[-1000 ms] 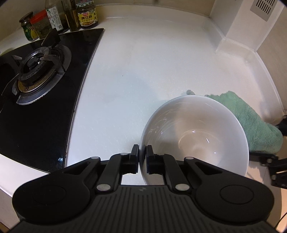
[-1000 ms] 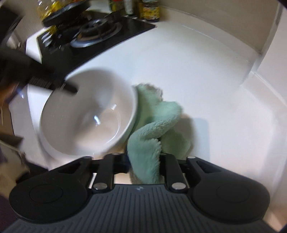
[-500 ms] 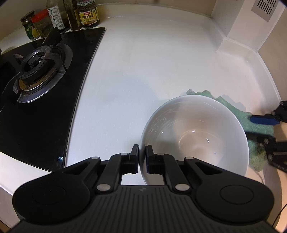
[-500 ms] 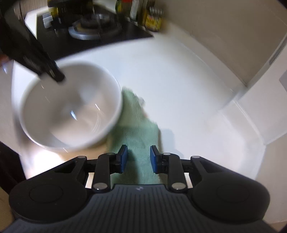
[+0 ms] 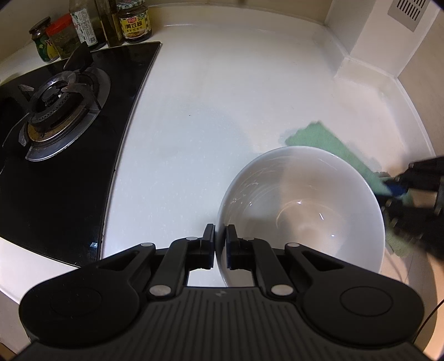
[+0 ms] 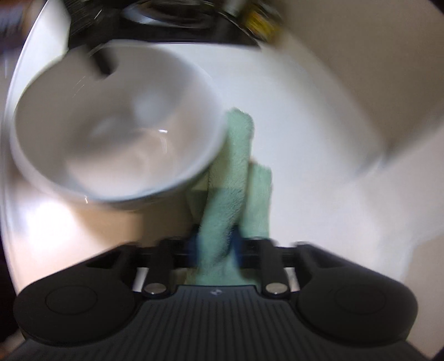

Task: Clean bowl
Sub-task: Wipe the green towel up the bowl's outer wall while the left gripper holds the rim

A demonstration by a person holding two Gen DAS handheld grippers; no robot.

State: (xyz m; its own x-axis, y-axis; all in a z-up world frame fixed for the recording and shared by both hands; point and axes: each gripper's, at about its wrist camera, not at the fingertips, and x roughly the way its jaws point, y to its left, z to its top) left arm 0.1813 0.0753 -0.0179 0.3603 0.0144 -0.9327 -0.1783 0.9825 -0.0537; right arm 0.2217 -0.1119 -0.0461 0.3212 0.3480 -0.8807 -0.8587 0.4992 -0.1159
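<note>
A white bowl [image 5: 302, 211] sits on the white counter, and my left gripper [image 5: 220, 238] is shut on its near rim, one finger inside and one outside. The bowl also shows in the blurred right wrist view [image 6: 116, 127]. A green cloth [image 6: 233, 188] hangs from my right gripper [image 6: 216, 244], which is shut on it just right of the bowl. In the left wrist view the cloth [image 5: 333, 141] stretches behind the bowl to the right gripper [image 5: 399, 191] at the right edge.
A black gas hob [image 5: 55, 116] with a burner lies to the left. Several jars and bottles [image 5: 133, 22] stand at the back left. A wall corner [image 5: 369, 55] rises at the back right. The counter's front edge is near the left gripper.
My right gripper was open over the flat cloth half a second ago; now it is shut on it and has lifted it. The left gripper and bowl have not moved.
</note>
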